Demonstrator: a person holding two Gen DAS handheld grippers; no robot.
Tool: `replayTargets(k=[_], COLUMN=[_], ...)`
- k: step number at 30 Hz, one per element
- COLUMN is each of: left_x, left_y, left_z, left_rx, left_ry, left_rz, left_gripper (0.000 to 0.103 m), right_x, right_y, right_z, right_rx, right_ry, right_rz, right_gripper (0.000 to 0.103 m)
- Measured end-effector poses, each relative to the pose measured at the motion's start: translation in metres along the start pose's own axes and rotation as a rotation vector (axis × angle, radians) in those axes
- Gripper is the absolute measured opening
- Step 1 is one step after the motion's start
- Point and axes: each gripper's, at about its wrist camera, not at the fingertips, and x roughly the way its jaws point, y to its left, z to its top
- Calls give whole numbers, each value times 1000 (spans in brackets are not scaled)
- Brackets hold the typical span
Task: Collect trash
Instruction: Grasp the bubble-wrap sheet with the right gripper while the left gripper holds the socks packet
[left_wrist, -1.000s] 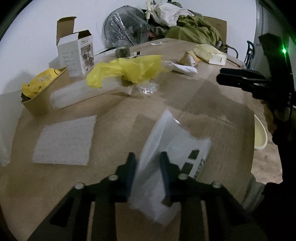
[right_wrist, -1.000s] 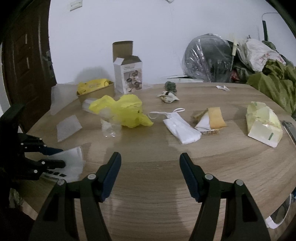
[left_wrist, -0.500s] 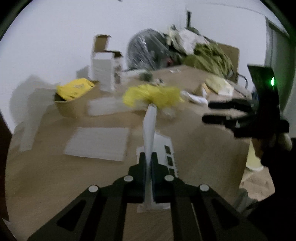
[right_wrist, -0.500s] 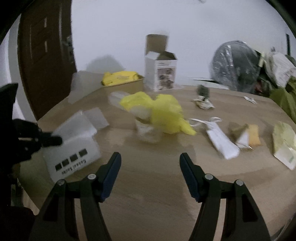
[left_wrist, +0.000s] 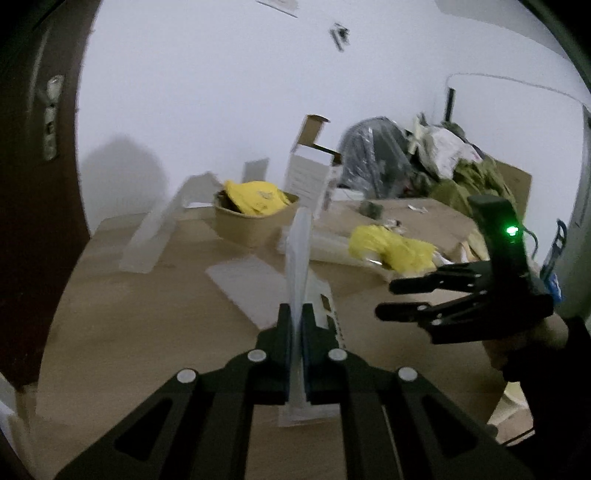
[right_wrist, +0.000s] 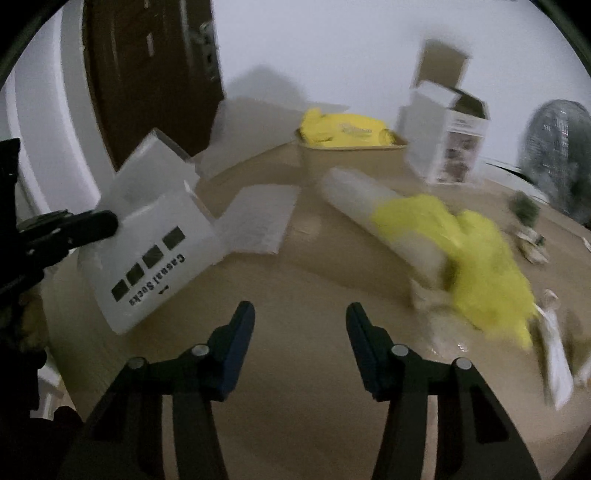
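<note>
My left gripper is shut on a clear plastic sock bag, held edge-on above the wooden table. The bag, printed "Casual Socks", shows broadside at the left of the right wrist view, pinched by the left gripper. My right gripper is open and empty above the table, to the right of the bag; it also shows in the left wrist view. More trash lies beyond: a crumpled yellow bag over a clear roll, and a flat white foam sheet.
A brown paper bowl with yellow wrappers stands at the back, beside an open white carton. A wrapped fan and a green cloth pile are at the far right. A dark door stands left.
The left gripper has lifted the sock bag higher and swung left. The right gripper has moved left toward the bag, staying open.
</note>
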Motion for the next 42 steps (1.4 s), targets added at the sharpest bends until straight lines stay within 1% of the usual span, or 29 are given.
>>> replayTargets(k=[5, 10, 13, 16, 19, 22, 23, 26, 27, 29, 32, 35, 42], left_x=[-13, -30, -42, -47, -46, -43, -41, -38, -37, -37, -39, -41, -42], left_y=[12, 25, 35, 50, 63, 69, 70, 71, 70, 67, 60, 54, 32], left_z=[-2, 0, -1, -5, -9, -12, -12, -14, -13, -12, -10, -7, -1], left_rx=[-51, -87, -117, -155, -197, -210, -214, -220, -218, -210, -190, -174, -115], left_ry=[-12, -55, -72, -68, -50, -32, -24, -8, -7, -12, -21, -33, -55], left_rz=[-1, 47, 89, 148, 185, 215, 221, 227, 226, 225, 216, 209, 168], left_gripper=[4, 4, 4, 4, 4, 4, 4, 4, 4, 4, 4, 4, 4], right_x=[28, 56, 71, 92, 111, 118, 119, 120, 120, 118, 109, 95, 47], right_y=[21, 40, 55, 67, 73, 78, 77, 77, 76, 76, 80, 79, 61], right_z=[30, 54, 65, 72, 74, 76, 76, 77, 77, 77, 69, 60, 39], right_rx=[-62, -118, -164, -197, -215, -231, -235, -242, -245, -259, -277, -274, -206], right_ry=[23, 46, 58, 87, 132, 136, 137, 136, 138, 136, 127, 104, 26], right_rz=[53, 72, 93, 107, 87, 85, 88, 100, 103, 101, 106, 111, 68], right_gripper=[49, 49, 49, 49, 49, 49, 45, 32, 23, 13, 9, 8, 8])
